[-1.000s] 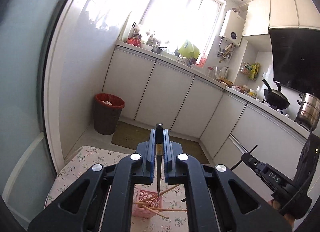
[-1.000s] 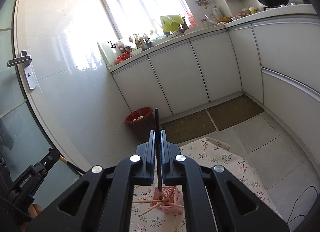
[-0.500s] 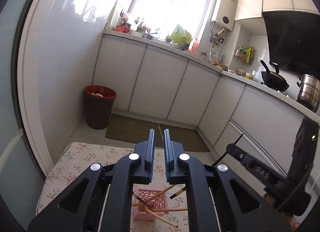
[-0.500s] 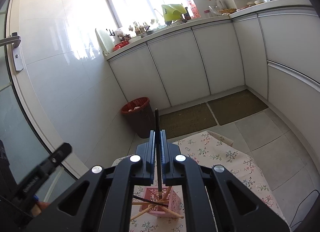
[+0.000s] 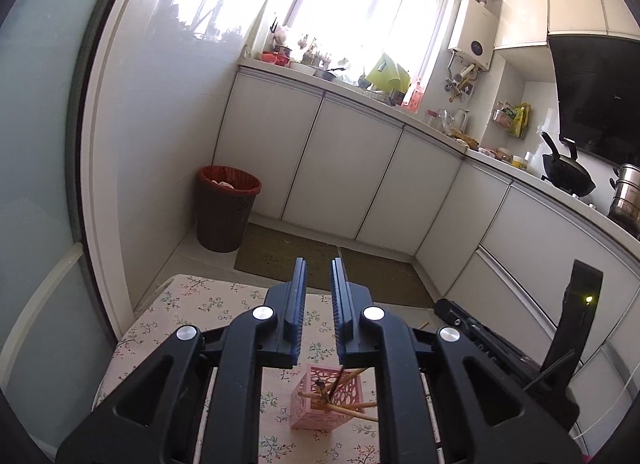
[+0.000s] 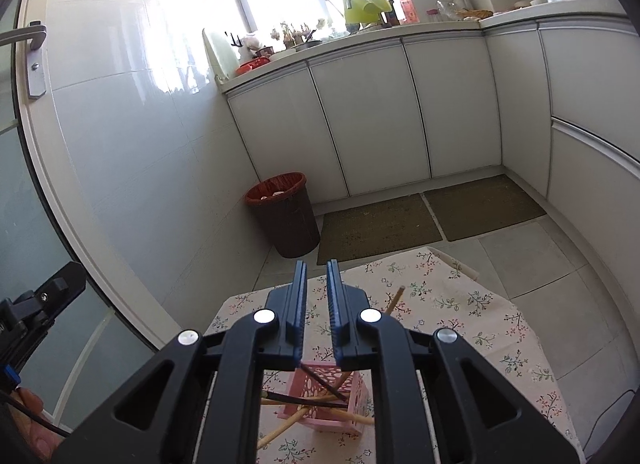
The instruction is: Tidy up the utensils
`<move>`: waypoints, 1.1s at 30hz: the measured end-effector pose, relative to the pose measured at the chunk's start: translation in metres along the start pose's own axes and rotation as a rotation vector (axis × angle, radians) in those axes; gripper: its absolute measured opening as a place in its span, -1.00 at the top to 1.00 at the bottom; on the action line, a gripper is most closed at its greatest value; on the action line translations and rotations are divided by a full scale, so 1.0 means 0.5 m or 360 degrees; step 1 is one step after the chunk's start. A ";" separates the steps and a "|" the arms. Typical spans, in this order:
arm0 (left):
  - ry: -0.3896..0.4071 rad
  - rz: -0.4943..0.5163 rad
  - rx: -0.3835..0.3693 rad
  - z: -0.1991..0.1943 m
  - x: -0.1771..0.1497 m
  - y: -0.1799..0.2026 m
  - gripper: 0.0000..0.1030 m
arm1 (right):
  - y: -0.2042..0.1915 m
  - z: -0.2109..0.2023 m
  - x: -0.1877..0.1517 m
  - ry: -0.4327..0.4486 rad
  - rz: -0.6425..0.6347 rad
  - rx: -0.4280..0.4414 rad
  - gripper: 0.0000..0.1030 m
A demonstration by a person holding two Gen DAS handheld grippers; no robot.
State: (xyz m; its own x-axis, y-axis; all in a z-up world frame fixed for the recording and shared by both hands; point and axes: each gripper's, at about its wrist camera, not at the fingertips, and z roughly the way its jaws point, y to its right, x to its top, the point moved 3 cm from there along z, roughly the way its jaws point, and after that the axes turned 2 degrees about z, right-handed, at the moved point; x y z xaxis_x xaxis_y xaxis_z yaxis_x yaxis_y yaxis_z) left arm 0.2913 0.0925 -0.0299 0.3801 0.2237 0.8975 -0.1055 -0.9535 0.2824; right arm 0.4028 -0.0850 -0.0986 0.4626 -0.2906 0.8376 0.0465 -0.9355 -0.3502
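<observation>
Pink basket [image 5: 326, 400]: square plastic holder with lattice-cut walls, low centre of both views, standing on a floral-print tablecloth [image 5: 208, 304]. It held several wooden chopsticks [image 5: 352, 410], pale and slender, leaning crosswise over the rim, with dark-tipped ones [image 6: 320, 382] among them. One loose chopstick [image 6: 394, 300] lay on the cloth right of centre in the right view, apart from the basket.

Left gripper [image 5: 318, 304]: black, ribbed pads, jaws just opening, a narrow gap between them with nothing in it. Right gripper [image 6: 316, 300]: same build, jaws also just opening, gap empty. The linkages of each hid the basket's sides.

Surroundings: dark woven waste bin [image 5: 226, 208] with red liner, centre left; white glossy cabinets [image 5: 344, 168]; two brown mats [image 6: 380, 226] on the tiled floor; black wok [image 5: 568, 174], right edge.
</observation>
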 end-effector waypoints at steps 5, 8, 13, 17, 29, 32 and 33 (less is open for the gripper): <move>0.0007 0.0074 0.0069 -0.036 -0.010 0.007 0.57 | -0.009 -0.081 0.015 0.0071 -0.0063 -0.0039 0.77; -0.0029 0.0092 0.0098 -0.059 -0.024 0.011 0.50 | -0.003 -0.133 0.012 0.0086 -0.0081 -0.0079 0.63; -0.0102 0.0111 0.0137 -0.106 -0.057 0.020 0.29 | 0.010 -0.212 -0.014 0.0092 -0.0112 -0.0152 0.27; -0.0130 0.0119 0.0164 -0.147 -0.081 0.026 -0.11 | 0.020 -0.264 -0.048 0.0101 -0.0124 -0.0198 -0.50; -0.0336 0.0186 0.0262 -0.160 -0.169 0.037 -0.82 | 0.119 -0.358 -0.209 -0.0112 -0.0080 -0.0280 -0.89; -0.0495 0.0241 0.0267 -0.127 -0.214 0.043 -0.87 | 0.164 -0.369 -0.272 -0.0238 -0.0013 -0.0304 -0.89; -0.0566 0.0266 0.0258 -0.113 -0.232 0.046 -0.87 | 0.182 -0.372 -0.297 -0.0285 0.0027 -0.0305 -0.89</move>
State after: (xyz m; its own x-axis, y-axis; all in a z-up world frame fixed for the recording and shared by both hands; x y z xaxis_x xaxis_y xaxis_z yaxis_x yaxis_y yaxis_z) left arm 0.1927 0.0562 -0.1087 0.6664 0.0068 0.7456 -0.0577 -0.9965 0.0607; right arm 0.1737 -0.1646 -0.1768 0.6120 -0.2825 0.7387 -0.1234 -0.9567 -0.2636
